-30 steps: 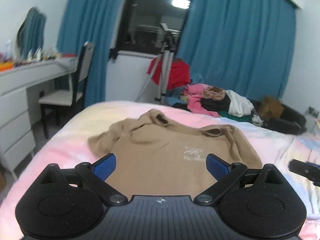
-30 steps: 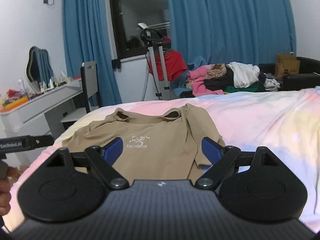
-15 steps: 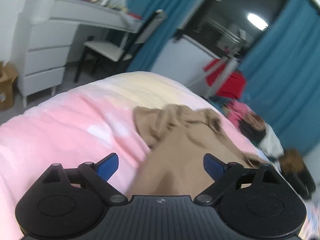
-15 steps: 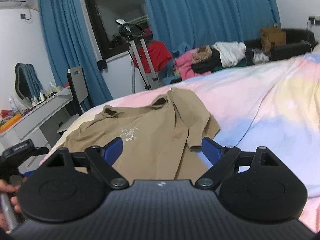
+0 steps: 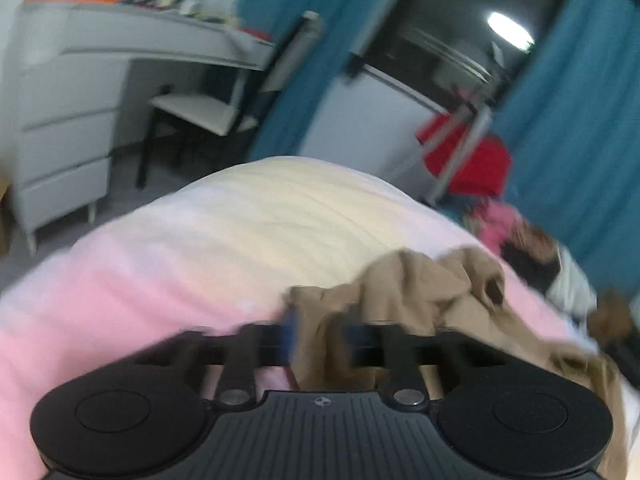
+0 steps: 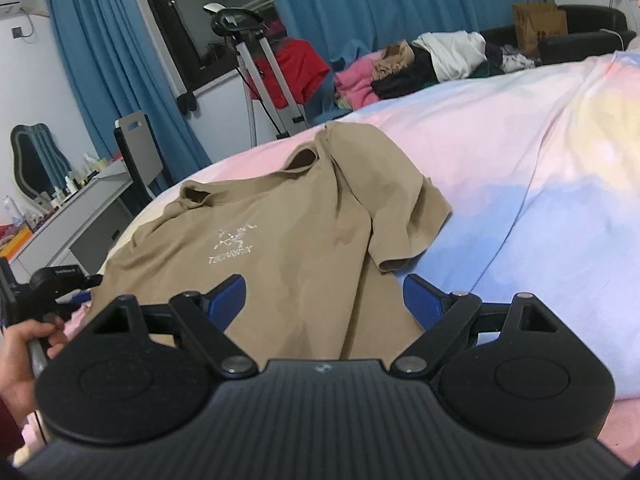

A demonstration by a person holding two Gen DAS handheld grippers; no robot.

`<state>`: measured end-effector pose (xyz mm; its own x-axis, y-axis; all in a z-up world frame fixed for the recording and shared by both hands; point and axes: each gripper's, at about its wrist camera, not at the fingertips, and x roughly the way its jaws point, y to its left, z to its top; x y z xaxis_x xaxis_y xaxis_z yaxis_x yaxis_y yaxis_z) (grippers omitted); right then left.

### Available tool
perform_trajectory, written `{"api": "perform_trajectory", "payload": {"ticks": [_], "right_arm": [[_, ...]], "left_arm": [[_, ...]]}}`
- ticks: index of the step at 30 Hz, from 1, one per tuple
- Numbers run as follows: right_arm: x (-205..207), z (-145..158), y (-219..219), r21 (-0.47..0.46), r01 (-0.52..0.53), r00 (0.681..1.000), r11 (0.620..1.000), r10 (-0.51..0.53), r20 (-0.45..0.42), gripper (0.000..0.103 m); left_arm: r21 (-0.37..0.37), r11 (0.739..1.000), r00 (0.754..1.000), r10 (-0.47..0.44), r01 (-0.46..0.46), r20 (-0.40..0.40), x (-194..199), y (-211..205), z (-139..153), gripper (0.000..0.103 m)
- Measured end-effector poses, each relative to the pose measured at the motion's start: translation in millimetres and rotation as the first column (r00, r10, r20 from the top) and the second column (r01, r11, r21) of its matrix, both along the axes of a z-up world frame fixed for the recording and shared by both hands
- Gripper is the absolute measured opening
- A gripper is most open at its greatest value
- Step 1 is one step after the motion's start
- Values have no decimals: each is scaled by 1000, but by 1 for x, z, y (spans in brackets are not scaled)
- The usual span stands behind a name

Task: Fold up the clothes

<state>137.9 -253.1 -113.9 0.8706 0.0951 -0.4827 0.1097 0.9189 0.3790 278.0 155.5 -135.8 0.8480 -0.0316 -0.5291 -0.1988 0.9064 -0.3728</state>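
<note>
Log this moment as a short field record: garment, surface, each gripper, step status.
garment: tan T-shirt, spread logo side up, still unfolded
surface: bed with pastel cover
left gripper: left gripper closing, fabric from the shirt's edge bunched between its fingers; picture blurred
right gripper: right gripper open, over the shirt's near edge, holding nothing
left hand: left hand grips its handle beside the shirt's left side
background: clothes pile beyond the bed
status: first grasp under way; no fold made yet
</note>
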Motion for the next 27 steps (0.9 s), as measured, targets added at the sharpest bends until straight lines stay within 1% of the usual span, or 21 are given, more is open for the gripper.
{"api": "perform_trajectory", "payload": {"ticks": [1,2,4,7,8,9,11,12,13,15,16,18,19,20,21,22,25,26,27], "right_arm": [[1,0,0,2,2,1000,1000,-2,-4,87],[1,0,0,3,3,1000,1000,-3,-6,87],[1,0,0,5,3,1000,1000,-3,-12,87],[-2,-1,0,4,5,1000,1000,-5,-19,87],[-3,0,-1,2,8,1000,1000,-8,-20,87],[-4,0,-1,1,13,1000,1000,-13,-20,87],[-3,-1,-3,0,27,999,1000,-26,-20,87],[-2,-1,-4,1,32,999,999,-32,-22,87],[0,-2,-4,1,35,999,999,-35,-26,87],[2,-3,-3,-1,35,999,999,-35,-30,87],[3,-4,-3,-3,34,999,999,-34,-33,87],[4,-6,-1,-12,29,999,1000,-30,-38,87],[4,-6,-1,-12,27,999,1000,-28,-39,87],[4,-6,-1,-10,27,999,1000,-28,-39,87],[4,-6,-2,-9,29,999,1000,-29,-38,87],[3,-6,-3,-6,31,999,999,-32,-37,87],[2,-4,-5,5,35,999,999,-34,-33,87],[2,-4,-5,8,34,999,999,-34,-32,87],[1,-3,-4,10,33,999,999,-33,-31,87]], "left_arm": [[8,1000,1000,-13,13,-5,2,0,2,7],[7,1000,1000,-16,16,-3,3,1,6,1],[3,1000,1000,-17,17,4,4,5,12,1],[37,999,1000,-9,8,26,15,15,34,1],[71,997,999,-7,5,32,22,17,44,1],[125,992,999,9,-14,35,30,18,56,1],[235,970,998,54,-62,41,47,21,79,1],[288,953,996,80,-89,43,55,23,89,1],[351,929,993,114,-118,31,66,25,96,1],[423,894,986,165,-146,-9,83,27,99,1],[438,885,983,185,-157,-21,89,29,98,1],[424,892,983,183,-157,-19,90,30,94,3],[418,896,984,176,-153,-17,88,30,91,7],[420,894,984,178,-155,-16,85,29,87,12],[408,899,983,182,-157,-23,83,28,85,13],[394,905,982,187,-159,-32,80,27,82,16],[251,951,979,197,-178,-49,56,36,70,34],[208,960,978,202,-188,-51,47,41,67,37],[156,969,976,206,-193,-66,37,46,62,38]]}}
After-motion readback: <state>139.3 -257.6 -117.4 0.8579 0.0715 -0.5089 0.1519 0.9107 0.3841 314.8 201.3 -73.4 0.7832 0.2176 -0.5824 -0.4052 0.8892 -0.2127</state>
